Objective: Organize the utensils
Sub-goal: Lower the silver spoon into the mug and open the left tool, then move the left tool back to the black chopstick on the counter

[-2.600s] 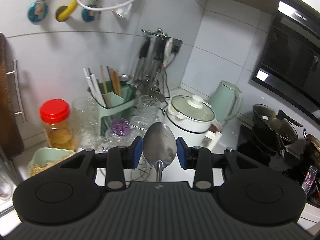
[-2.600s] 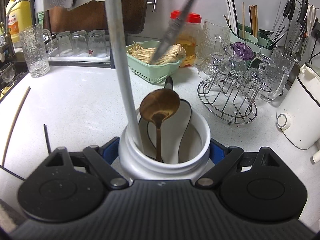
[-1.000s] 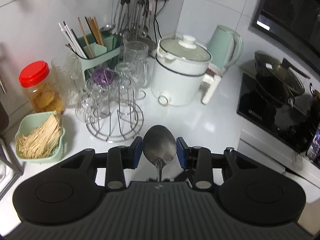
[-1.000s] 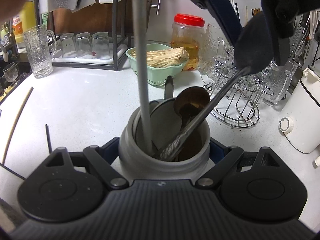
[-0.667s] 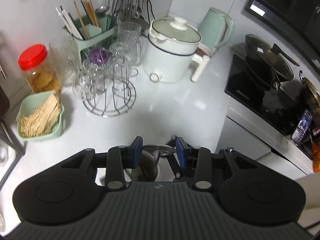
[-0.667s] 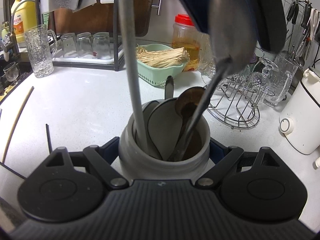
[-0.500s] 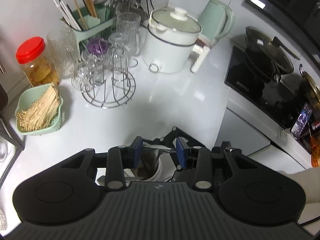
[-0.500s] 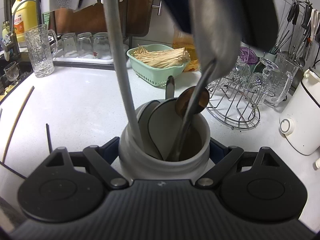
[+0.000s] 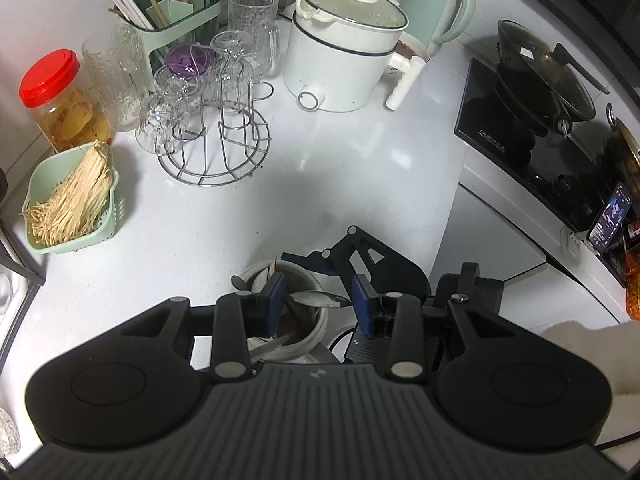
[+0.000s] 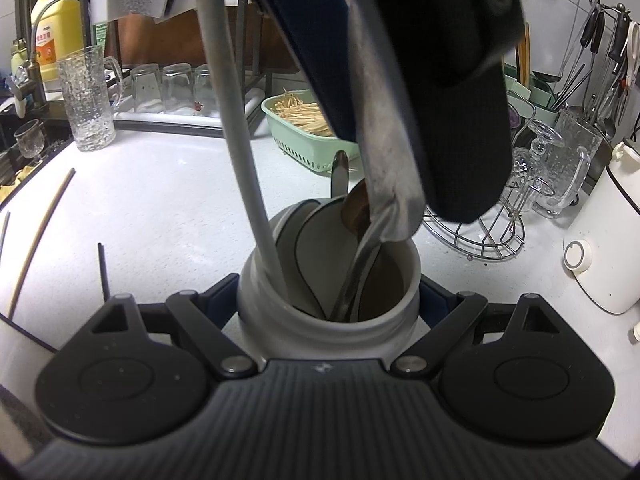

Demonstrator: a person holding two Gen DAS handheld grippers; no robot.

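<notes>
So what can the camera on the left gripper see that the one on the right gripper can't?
Only the left wrist view shows the black cooktop with its wok and the pale green kettle. Only the right wrist view shows the yellow detergent bottle and loose chopsticks on the counter. Both show the white utensil jar clamped by the right gripper, the metal spoon in the left gripper, and the green basket.

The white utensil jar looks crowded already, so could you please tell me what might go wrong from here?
1. The spoon in the left gripper enters handle-first among a ladle and other utensils; it may jam against them.
2. The white utensil jar, clamped by the right gripper, might tip if that gripper lets go.
</notes>
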